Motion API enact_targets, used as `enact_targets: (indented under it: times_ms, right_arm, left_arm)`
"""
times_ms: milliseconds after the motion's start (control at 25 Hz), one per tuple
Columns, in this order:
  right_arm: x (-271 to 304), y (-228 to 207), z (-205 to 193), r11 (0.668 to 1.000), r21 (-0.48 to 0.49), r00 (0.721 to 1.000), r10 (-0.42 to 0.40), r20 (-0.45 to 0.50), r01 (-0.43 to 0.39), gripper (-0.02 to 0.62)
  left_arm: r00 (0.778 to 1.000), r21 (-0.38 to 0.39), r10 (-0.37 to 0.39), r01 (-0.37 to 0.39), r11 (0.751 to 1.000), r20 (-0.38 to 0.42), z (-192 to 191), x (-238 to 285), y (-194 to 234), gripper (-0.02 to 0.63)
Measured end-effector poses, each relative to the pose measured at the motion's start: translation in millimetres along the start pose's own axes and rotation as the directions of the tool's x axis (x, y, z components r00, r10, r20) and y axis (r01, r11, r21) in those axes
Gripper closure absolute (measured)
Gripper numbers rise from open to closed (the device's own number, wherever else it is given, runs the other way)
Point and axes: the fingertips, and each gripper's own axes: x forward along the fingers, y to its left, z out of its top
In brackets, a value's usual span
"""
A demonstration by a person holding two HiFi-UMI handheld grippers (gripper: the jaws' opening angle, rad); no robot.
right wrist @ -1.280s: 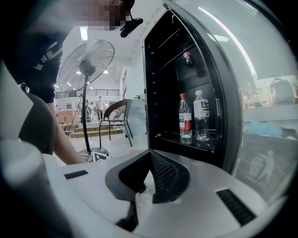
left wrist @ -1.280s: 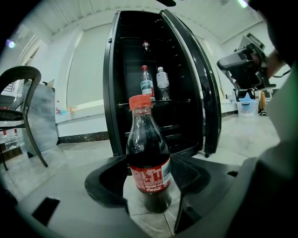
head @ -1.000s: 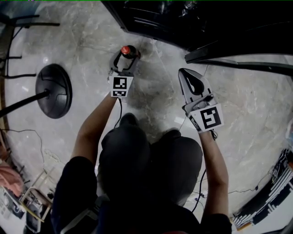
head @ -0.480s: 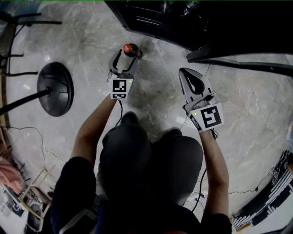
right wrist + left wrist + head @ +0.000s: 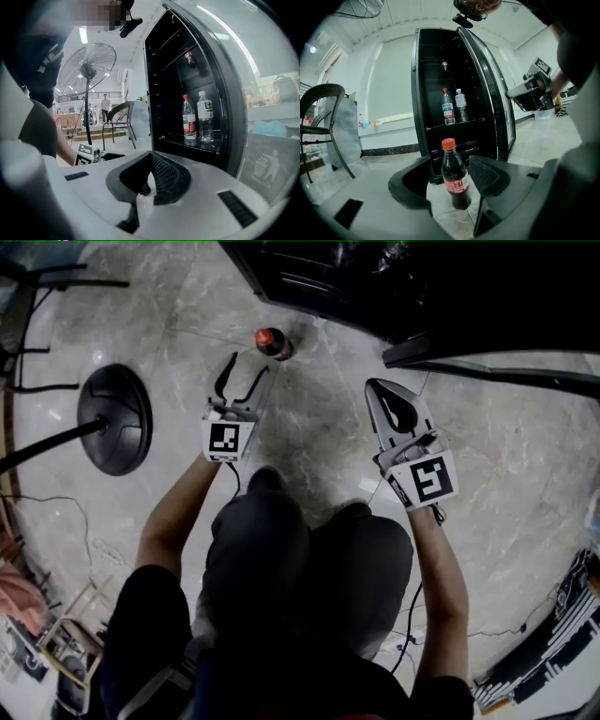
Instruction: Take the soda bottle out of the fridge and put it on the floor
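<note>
Head view: the soda bottle (image 5: 272,341) stands upright on the marble floor (image 5: 178,315), red cap up, just in front of the open fridge (image 5: 440,70). The left tool (image 5: 246,367) is held a little short of the bottle, pointing at it, and does not touch it. Its jaws are apart and have just been closing a little, with nothing between them. The left gripper view lines the bottle up in the gap between the two dark pads (image 5: 487,174), but the bottle stands beyond their tips, dark drink and red label in plain sight.

The right tool (image 5: 377,390) hangs off to the right of the bottle and well apart from it, jaws brought together and empty (the right gripper view shows the tips meeting). It points toward the fridge's interior, where two clear bottles (image 5: 197,117) stand side by side on a shelf (image 5: 187,139).

The fridge door (image 5: 487,93) stands swung open. To the left on the floor lies a round black stand base (image 5: 114,420) with its pole, well apart from the bottle. A dark chair (image 5: 323,117) shows at the left of the left gripper view.
</note>
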Motion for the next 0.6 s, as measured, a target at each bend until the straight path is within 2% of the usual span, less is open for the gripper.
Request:
enact_targets:
  times_ms: [240,280,320,480,600]
  right_arm:
    - [-3.8,2.0,16.7,1.000,0.000,1.000,0.005,0.005,-0.005,0.577]
    - [-5.4,3.4,21.9,1.000,0.000,1.000,0.008,0.007,-0.008,0.577]
    - [-6.8,4.4,27.6,1.000,0.000,1.000,0.009,0.009,-0.009,0.577]
    - [-14.3,5.4,55.7,1.000,0.011,1.000,-0.006,0.025,0.006,0.577]
    - [-23.1,9.4,81.2,1.000,0.015,1.000,-0.011,0.029,0.010,0.577]
  left_arm:
    - [0.999,0.003,0.024,-0.024,1.000,0.041,42.9,-21.4,11.7,0.438]
    - [0.998,0.018,0.030,-0.031,0.999,0.047,52.5,-25.6,14.0,0.467]
    - [0.998,0.035,0.038,-0.040,0.999,0.052,61.9,-29.1,16.5,0.530]
    - [0.995,0.068,0.054,-0.060,0.996,0.085,102.7,-40.1,24.7,0.556]
    - [0.994,0.043,0.059,-0.063,0.997,0.095,138.2,-49.9,26.5,0.578]
